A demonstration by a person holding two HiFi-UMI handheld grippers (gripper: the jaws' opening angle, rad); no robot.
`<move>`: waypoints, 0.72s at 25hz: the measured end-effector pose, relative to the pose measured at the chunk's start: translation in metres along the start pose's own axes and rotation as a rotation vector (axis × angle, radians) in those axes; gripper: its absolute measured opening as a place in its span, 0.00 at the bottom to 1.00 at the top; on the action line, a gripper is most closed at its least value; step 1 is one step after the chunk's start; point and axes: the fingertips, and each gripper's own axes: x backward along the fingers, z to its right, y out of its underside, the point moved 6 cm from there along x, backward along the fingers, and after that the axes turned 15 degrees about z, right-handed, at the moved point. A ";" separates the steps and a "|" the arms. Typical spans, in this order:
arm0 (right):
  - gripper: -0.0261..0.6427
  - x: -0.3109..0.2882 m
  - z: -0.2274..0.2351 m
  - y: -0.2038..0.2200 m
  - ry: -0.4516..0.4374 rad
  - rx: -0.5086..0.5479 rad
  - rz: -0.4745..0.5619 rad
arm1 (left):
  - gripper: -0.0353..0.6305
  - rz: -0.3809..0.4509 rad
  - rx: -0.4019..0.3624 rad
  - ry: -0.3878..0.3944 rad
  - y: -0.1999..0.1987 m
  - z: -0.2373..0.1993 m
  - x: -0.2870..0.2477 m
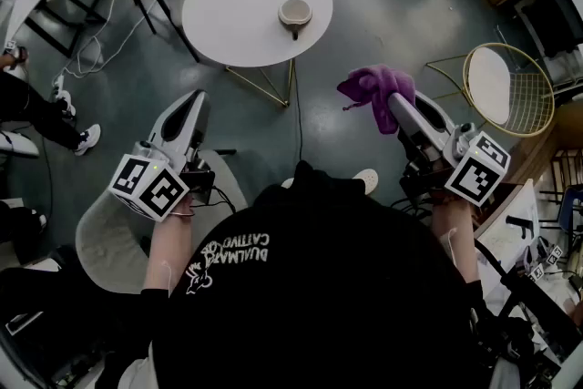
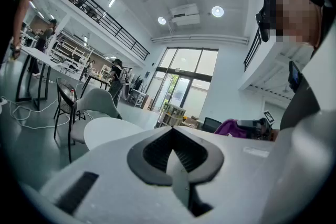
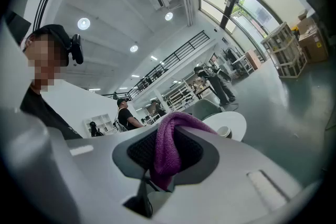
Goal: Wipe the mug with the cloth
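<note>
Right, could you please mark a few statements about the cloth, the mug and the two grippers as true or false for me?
1. The right gripper is clamped on the purple cloth. True.
2. The left gripper holds the mug. False: its jaws are shut on nothing, and the mug stands on the round white table.
3. The cloth touches the mug. False: they are well apart, with the cloth held in the air short of the table.
4. The mug is the only thing on the table. True.
</note>
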 end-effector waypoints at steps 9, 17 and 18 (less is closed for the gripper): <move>0.16 0.001 -0.002 -0.002 0.001 0.022 0.006 | 0.05 -0.014 -0.004 0.016 -0.001 0.004 -0.006; 0.16 0.002 0.001 0.007 0.024 0.023 -0.009 | 0.05 -0.037 0.011 0.043 0.003 0.009 -0.017; 0.16 0.001 0.002 0.010 0.026 0.020 -0.017 | 0.05 -0.044 0.014 0.046 0.006 0.009 -0.018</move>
